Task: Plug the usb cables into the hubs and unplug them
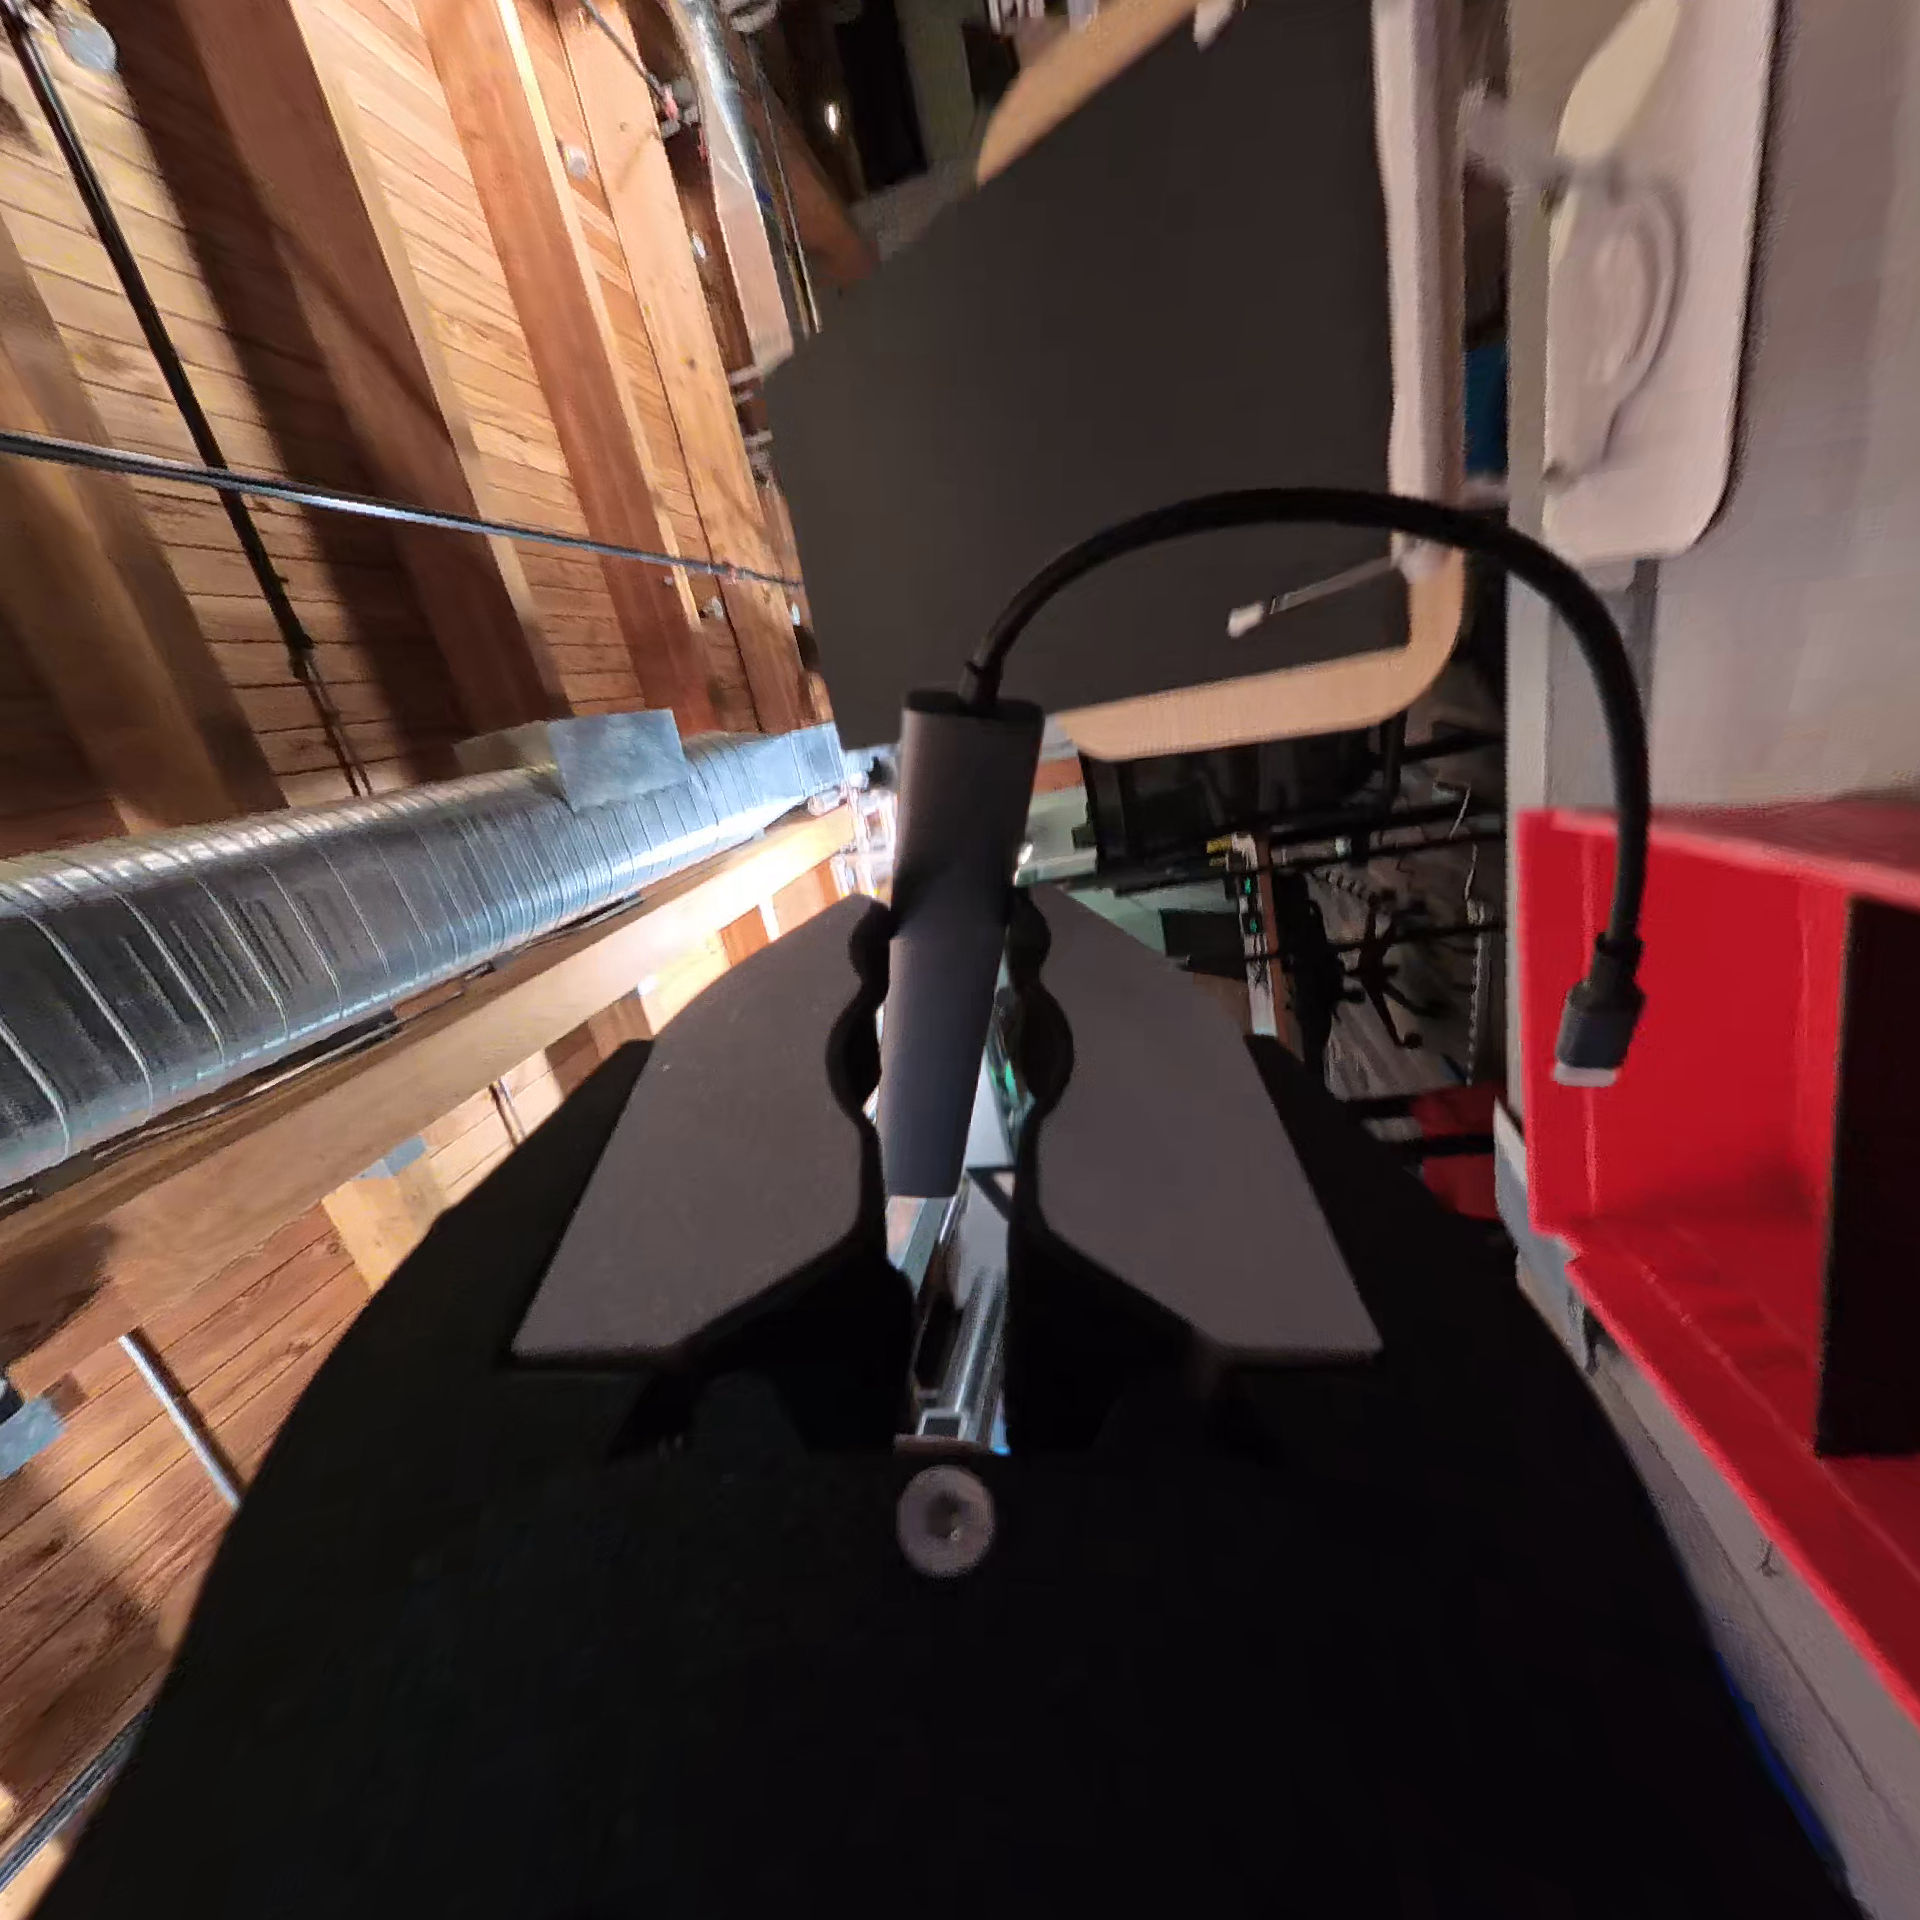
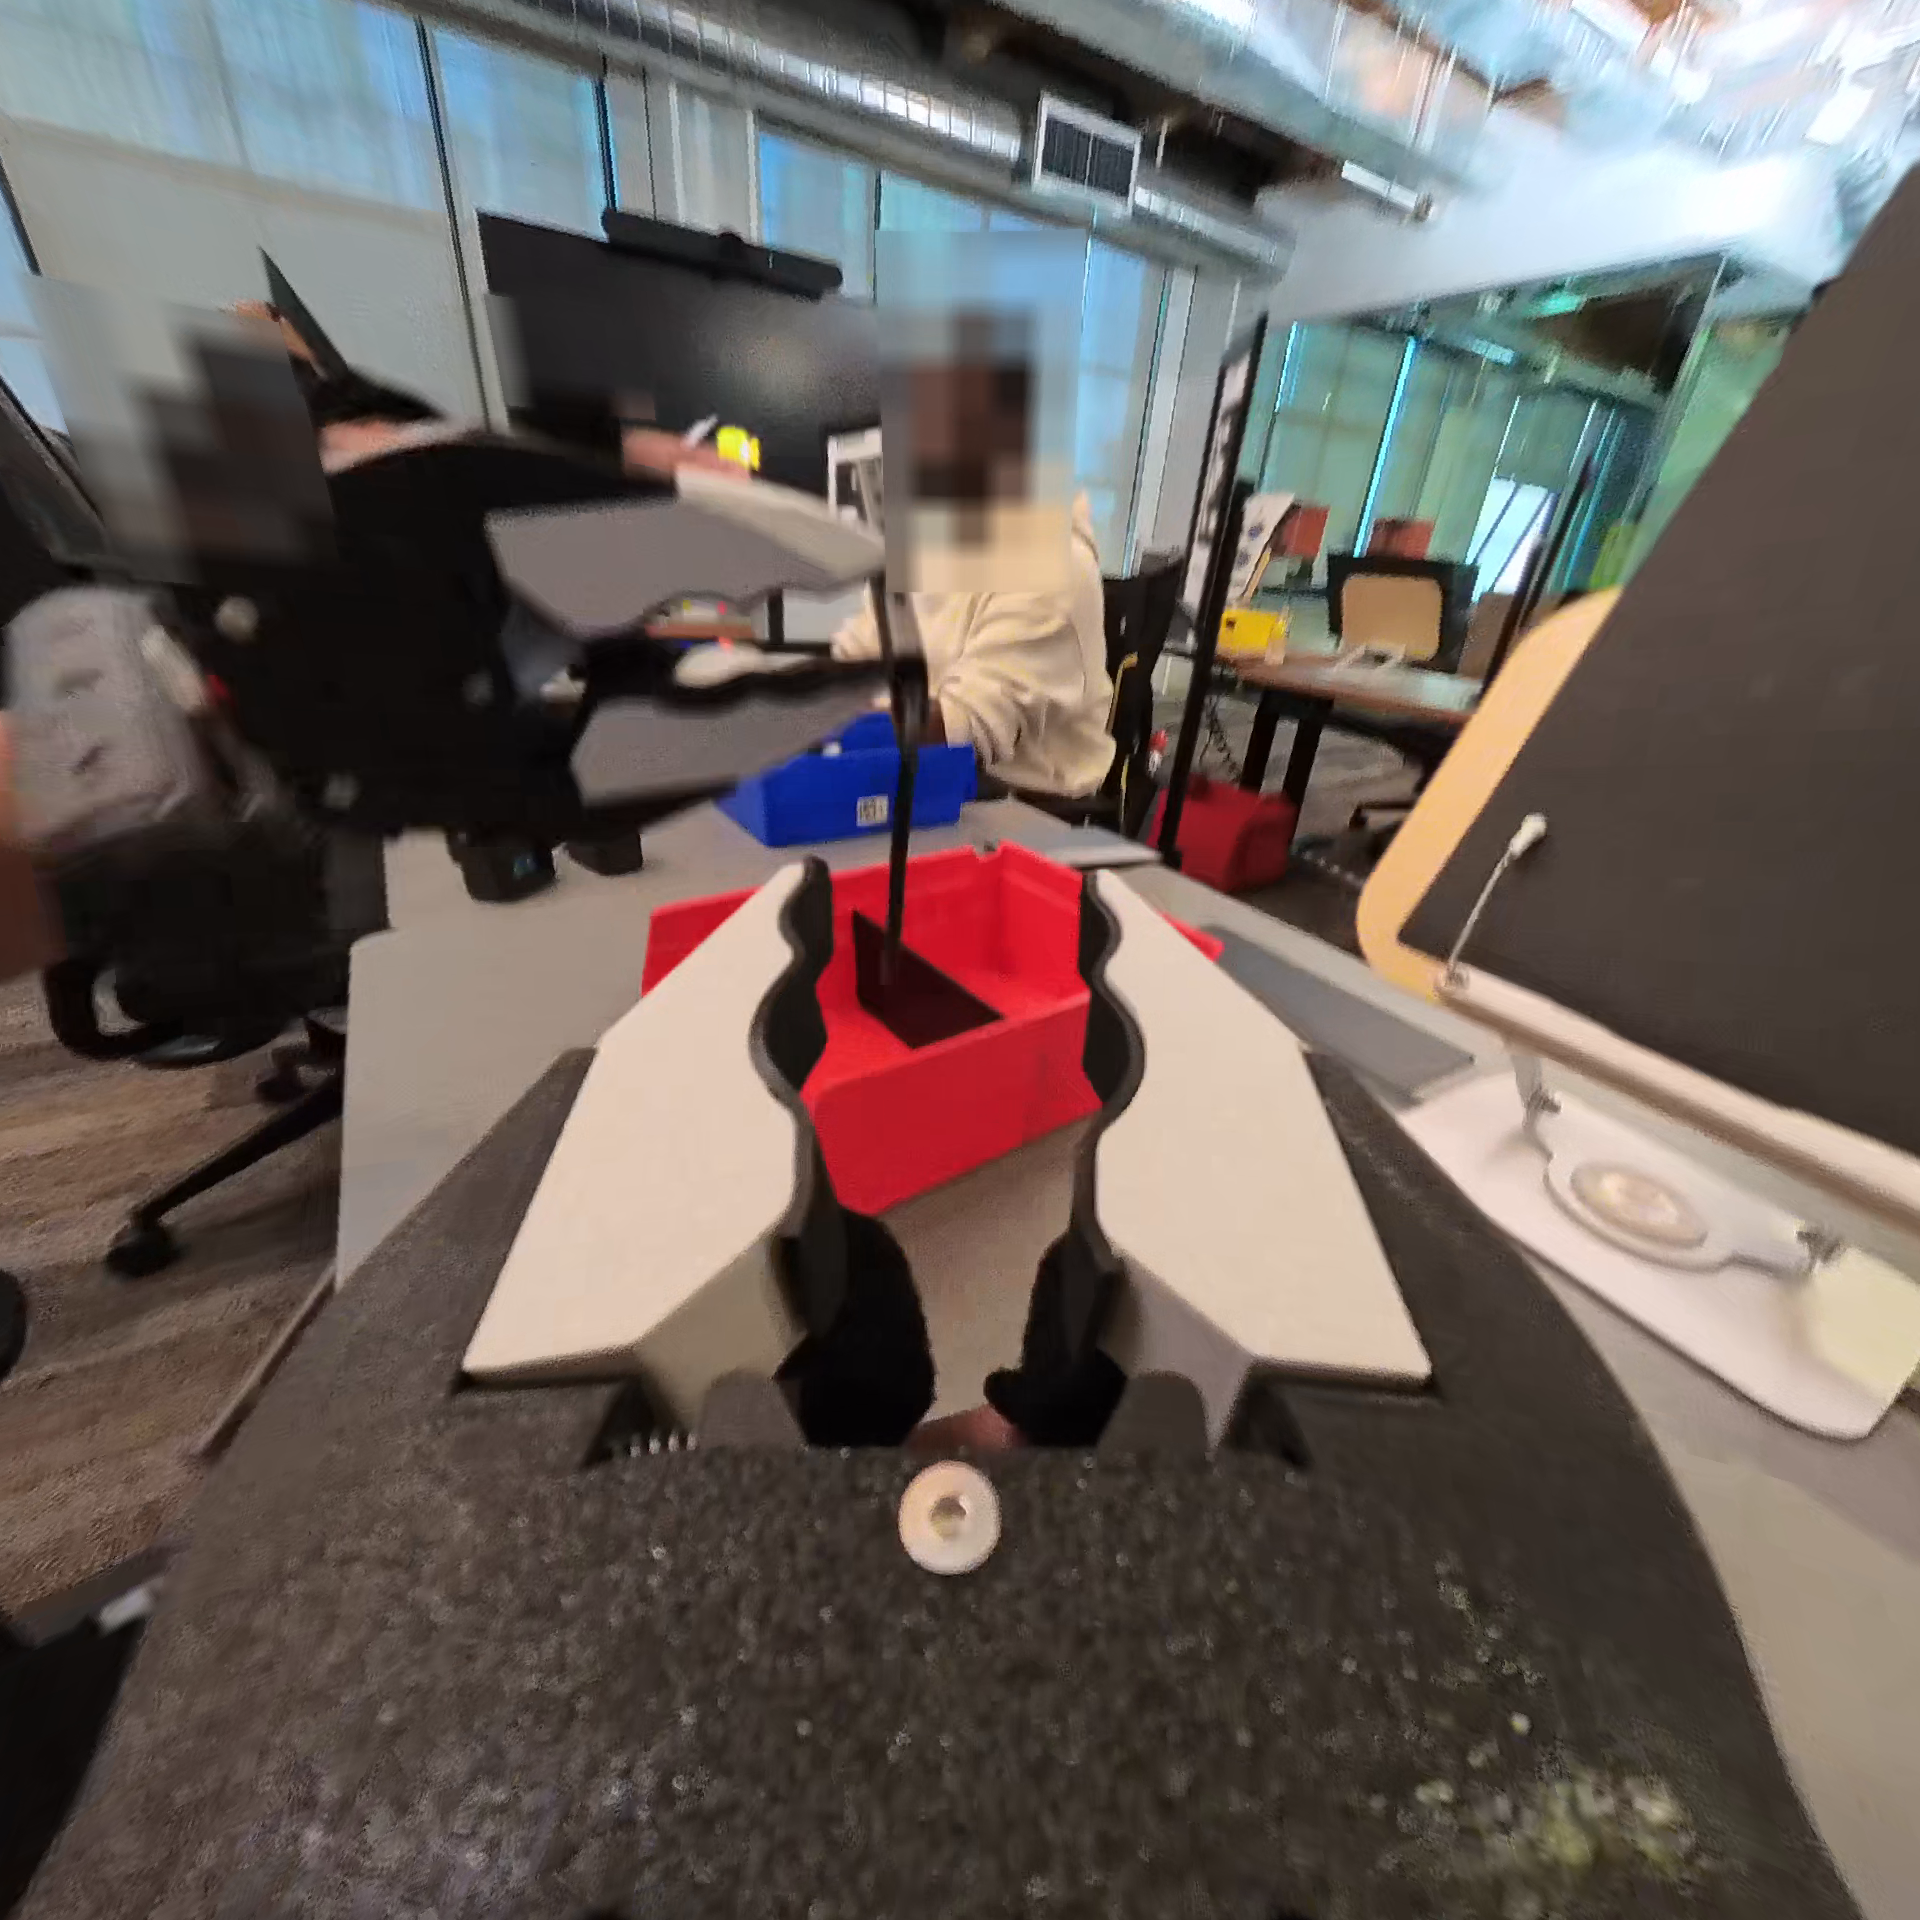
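My left gripper (image 1: pixel 951 935) is shut on a dark grey stick-shaped adapter (image 1: pixel 961 883), held between the fingers and raised in the air with the view rolled sideways. Its short black cable (image 1: pixel 1247 509) arcs over to a plug (image 1: pixel 1595 1023) that hangs free beside a red bin (image 1: pixel 1683 1039). My right gripper (image 2: pixel 951 894) is open and empty, low over the grey table (image 2: pixel 468 1039), pointing at the red bin (image 2: pixel 956 1112), which has a black divider (image 2: pixel 914 987) inside. The left gripper (image 2: pixel 727 613) shows above and behind the bin, a thin dark cable (image 2: pixel 902 831) hanging over it.
A blue bin (image 2: pixel 831 800) stands behind the red one. A white mat with a small lamp-like stand (image 2: pixel 1662 1247) lies at the right, below a dark board with a wooden edge (image 2: pixel 1714 675). A seated person (image 2: pixel 1029 675) and an office chair (image 2: pixel 239 935) are beyond. The tips of one gripper are about 11 centimetres away from the tips of the other.
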A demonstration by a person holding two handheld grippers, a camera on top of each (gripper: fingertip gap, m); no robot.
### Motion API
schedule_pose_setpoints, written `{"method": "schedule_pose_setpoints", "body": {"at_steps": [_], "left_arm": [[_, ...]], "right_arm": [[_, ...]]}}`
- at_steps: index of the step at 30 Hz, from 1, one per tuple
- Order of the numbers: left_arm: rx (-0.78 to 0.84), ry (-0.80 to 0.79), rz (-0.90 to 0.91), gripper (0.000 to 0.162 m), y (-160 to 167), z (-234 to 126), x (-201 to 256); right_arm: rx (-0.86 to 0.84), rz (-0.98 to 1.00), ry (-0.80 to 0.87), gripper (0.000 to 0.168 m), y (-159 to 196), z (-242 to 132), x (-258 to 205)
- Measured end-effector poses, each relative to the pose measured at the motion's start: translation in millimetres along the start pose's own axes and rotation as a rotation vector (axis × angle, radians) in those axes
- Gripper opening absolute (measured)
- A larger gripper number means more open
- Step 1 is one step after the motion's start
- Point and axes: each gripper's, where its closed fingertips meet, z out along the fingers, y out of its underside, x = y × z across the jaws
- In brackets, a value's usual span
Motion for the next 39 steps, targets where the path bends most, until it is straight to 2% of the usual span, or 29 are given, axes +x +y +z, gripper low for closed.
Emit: {"method": "schedule_pose_setpoints", "body": {"at_steps": [2,5,7,11,13,15,18,19,22,23,26,30,33,39], "left_arm": [[0.041,-0.019,-0.007,0.022,-32,-14,-6],[0.086,-0.028,-0.031,0.022,-69,-31,-7],[0.121,-0.018,-0.082,0.022,-88,-40,-5],[0.191,0.049,-0.255,0.022,-109,-49,8],[0.250,0.141,-0.465,0.021,-117,-57,19],[0.311,0.306,-0.772,0.022,-122,-68,33],[0.435,0.574,-1.258,0.027,-124,-85,50],[0.476,0.661,-1.371,0.029,-123,-88,56],[0.528,0.848,-1.511,0.051,-117,-89,76],[0.589,0.887,-1.556,0.054,-119,-92,74],[0.750,0.928,-1.566,0.051,-137,-104,64],[0.852,0.920,-1.489,0.046,-156,-114,51],[0.882,0.937,-1.460,0.035,-162,-119,49],[0.921,0.917,-1.468,0.024,-167,-123,47]], "right_arm": [[0.035,-0.008,0.001,0.045,-15,5,-10],[0.007,-0.023,0.000,0.039,-14,4,-17],[-0.002,-0.014,-0.061,0.011,-10,-4,-27],[-0.044,-0.006,-0.115,0.008,9,-23,-31],[-0.079,-0.062,-0.098,0.008,27,-33,-20],[-0.113,-0.126,-0.069,0.008,47,-43,-4],[-0.031,-0.191,-0.180,0.008,58,-65,-6],[-0.008,-0.187,-0.195,0.008,60,-71,-4],[0.081,-0.101,-0.303,0.008,51,-84,-11],[0.095,-0.073,-0.361,0.008,48,-87,-18],[0.097,-0.039,-0.506,0.008,43,-90,-46],[0.028,-0.072,-0.596,0.008,57,-84,-72],[0.043,-0.045,-0.615,0.008,57,-82,-78],[0.027,-0.020,-0.646,0.008,61,-82,-83]]}}
